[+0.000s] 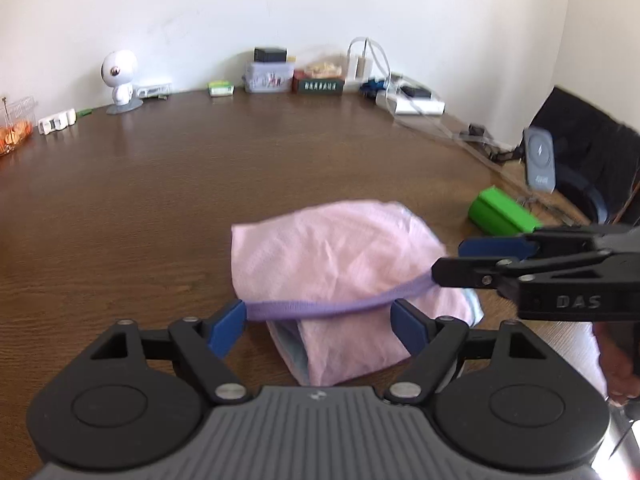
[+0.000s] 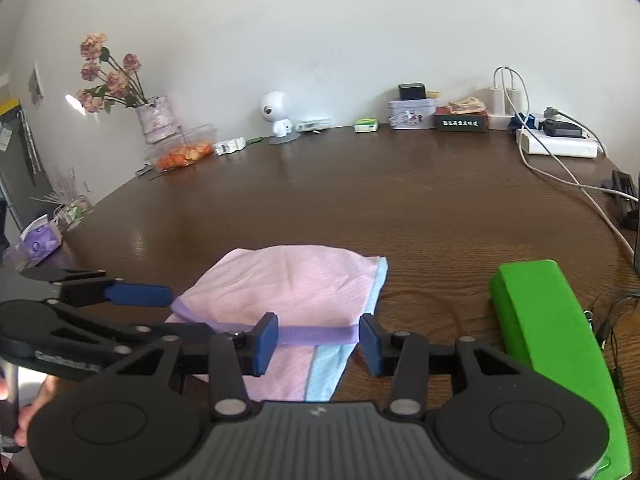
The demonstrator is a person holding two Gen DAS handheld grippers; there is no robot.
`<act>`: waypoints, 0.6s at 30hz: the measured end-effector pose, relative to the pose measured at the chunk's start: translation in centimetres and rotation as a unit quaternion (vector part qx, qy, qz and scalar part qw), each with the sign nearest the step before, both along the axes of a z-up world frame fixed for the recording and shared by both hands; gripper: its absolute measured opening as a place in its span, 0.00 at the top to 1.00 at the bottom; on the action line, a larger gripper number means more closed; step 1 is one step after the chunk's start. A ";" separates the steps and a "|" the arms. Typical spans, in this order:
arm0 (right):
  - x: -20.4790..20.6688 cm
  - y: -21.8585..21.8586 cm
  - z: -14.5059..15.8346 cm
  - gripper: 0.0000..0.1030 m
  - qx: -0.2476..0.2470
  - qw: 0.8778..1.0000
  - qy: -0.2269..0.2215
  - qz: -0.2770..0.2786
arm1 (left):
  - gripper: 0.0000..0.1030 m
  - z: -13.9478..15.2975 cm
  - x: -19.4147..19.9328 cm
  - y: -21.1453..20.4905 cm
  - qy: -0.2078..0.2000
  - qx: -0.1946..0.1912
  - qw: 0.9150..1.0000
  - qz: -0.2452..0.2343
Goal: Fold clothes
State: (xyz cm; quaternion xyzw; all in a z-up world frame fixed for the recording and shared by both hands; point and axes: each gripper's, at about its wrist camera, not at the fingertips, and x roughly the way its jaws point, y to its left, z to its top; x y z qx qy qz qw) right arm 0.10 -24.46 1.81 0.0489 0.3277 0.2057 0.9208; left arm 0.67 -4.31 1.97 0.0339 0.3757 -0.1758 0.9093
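Lying rumpled on wood-grain table (image 1: 160, 184): pink mesh garment (image 1: 332, 248) (purple ribbed waistband (image 1: 328, 308)). Left gripper (image 1: 320, 320), right gripper (image 2: 316, 340) both standing open, gripping nothing. Glossy green block (image 2: 548, 320) at 3 o'clock.

A dark brown wooden table (image 2: 360, 184) is showing visible grain and a soft sheen across the middle of the frame; a pink garment (image 1: 332, 256) of fine mesh cloth is lying matt at centre, edged by a ribbed purple fabric band (image 1: 320, 307); a smooth, matt green plastic block (image 2: 548, 320) is sitting at lower right; a glossy white plastic figurine (image 2: 278, 114) is standing at upper centre.
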 end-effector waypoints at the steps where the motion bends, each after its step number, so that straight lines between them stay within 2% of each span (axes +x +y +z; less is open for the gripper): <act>1: -0.1 0.4 -0.1 0.58 -0.011 1.000 0.002 0.002 | 0.31 -0.3 0.1 0.1 0.007 0.000 1.000 -0.003; 6: -0.5 1.3 -0.9 0.58 -0.038 0.999 0.007 0.002 | 0.33 -0.9 0.4 0.9 0.014 -0.003 1.000 -0.010; 10: 1.0 2.1 -1.3 0.60 -0.053 0.998 0.018 -0.011 | 0.32 -1.1 2.2 2.2 0.010 -0.012 1.000 -0.002; 15: 5.0 3.4 -1.1 0.60 -0.076 0.997 0.025 -0.020 | 0.32 -1.0 7.0 2.8 0.017 -0.010 1.000 0.006; 18: 9.4 3.9 -0.7 0.60 -0.091 0.995 0.039 -0.026 | 0.33 -0.8 10.6 1.7 0.015 0.003 1.000 0.006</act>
